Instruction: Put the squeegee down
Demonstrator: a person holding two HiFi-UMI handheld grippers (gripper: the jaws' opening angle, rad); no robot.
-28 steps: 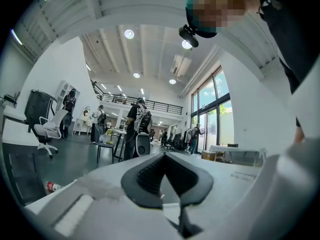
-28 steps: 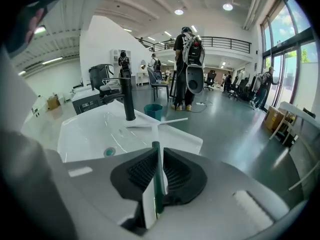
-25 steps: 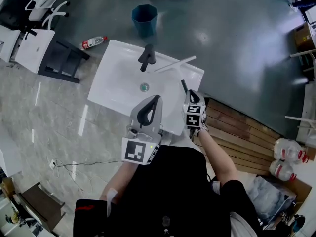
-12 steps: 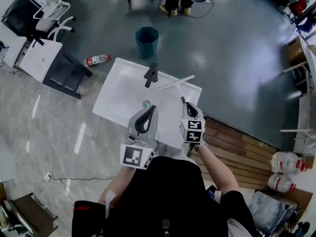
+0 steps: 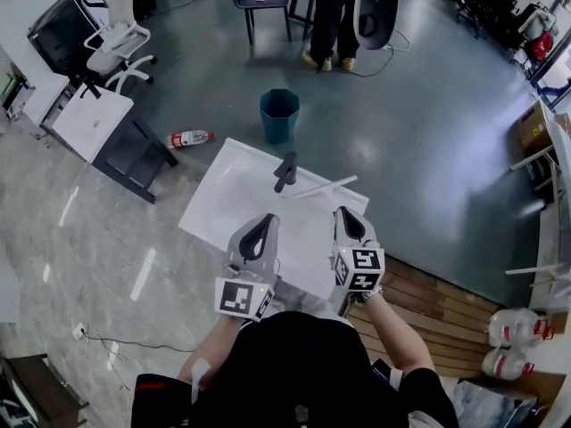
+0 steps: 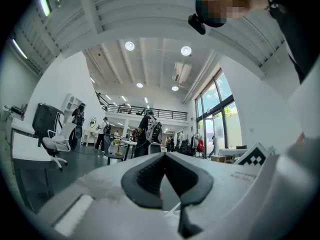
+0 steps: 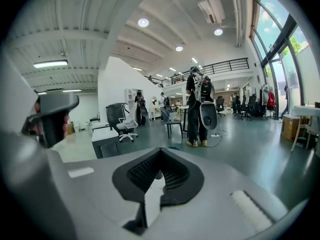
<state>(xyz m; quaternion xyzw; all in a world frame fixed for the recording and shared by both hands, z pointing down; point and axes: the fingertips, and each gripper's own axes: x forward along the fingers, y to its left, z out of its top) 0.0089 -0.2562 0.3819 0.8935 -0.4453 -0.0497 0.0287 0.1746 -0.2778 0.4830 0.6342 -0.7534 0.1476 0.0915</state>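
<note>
The squeegee [image 5: 323, 186] lies on the far right rim of the white sink [image 5: 227, 194], its white blade bar beside the dark faucet [image 5: 285, 171]; no gripper touches it. My left gripper [image 5: 260, 223] is held over the sink's near edge, jaws shut with nothing in them. My right gripper [image 5: 346, 214] hovers near the sink's right corner, on the near side of the squeegee, shut and empty. In the left gripper view the left gripper [image 6: 162, 156] points out level over the room; in the right gripper view the right gripper [image 7: 160, 153] does too, dipped a little.
Beyond the sink stand a teal bin [image 5: 279, 114] and a bottle [image 5: 189, 138] on the floor. A white desk [image 5: 87, 117] and office chair [image 5: 120, 38] are at far left. A person [image 5: 332, 12] stands at the back. Wooden boards [image 5: 442, 306] and water jugs [image 5: 516, 328] lie right.
Both grippers have lifted and drawn back from the sink, the right one rising most, away from the squeegee. The head view has tilted up and shows more of the room.
</note>
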